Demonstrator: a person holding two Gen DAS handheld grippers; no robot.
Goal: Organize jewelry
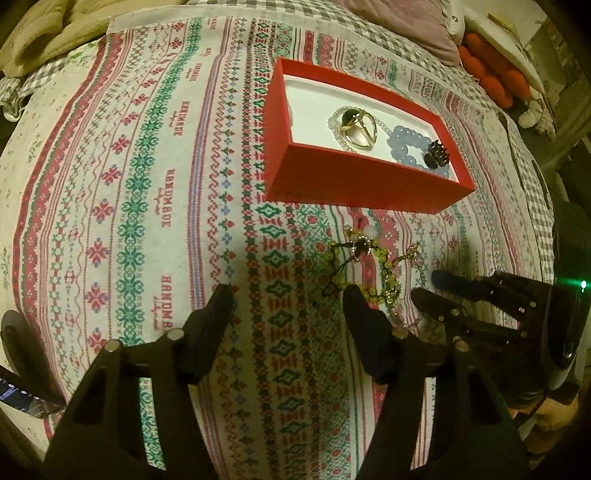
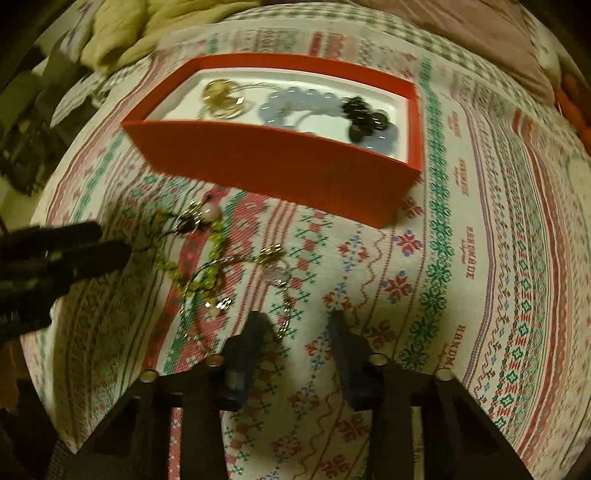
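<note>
A red box (image 1: 369, 184) (image 2: 277, 162) stands on the patterned cloth, holding gold rings (image 1: 356, 127), a pale blue bead bracelet (image 1: 406, 142) and a dark clip (image 1: 437, 151). In front of it lies a tangle of jewelry: a yellow-green bead string (image 1: 384, 273) (image 2: 218, 236), a pale round bead (image 2: 212, 212) and a thin gold chain (image 2: 273, 254). My left gripper (image 1: 289, 291) (image 2: 110, 238) is open, its right fingertip at the green beads. My right gripper (image 2: 297, 317) (image 1: 428, 286) has its jaws narrowly apart over the cloth, and the chain's end lies by its left finger.
The cloth with red and green bands (image 1: 147, 184) covers a bed. A cream blanket (image 2: 129, 26) and a mauve pillow (image 1: 399, 22) lie behind the box, orange cushions (image 1: 491, 81) at the far right. A phone (image 1: 14, 397) sits at the left edge.
</note>
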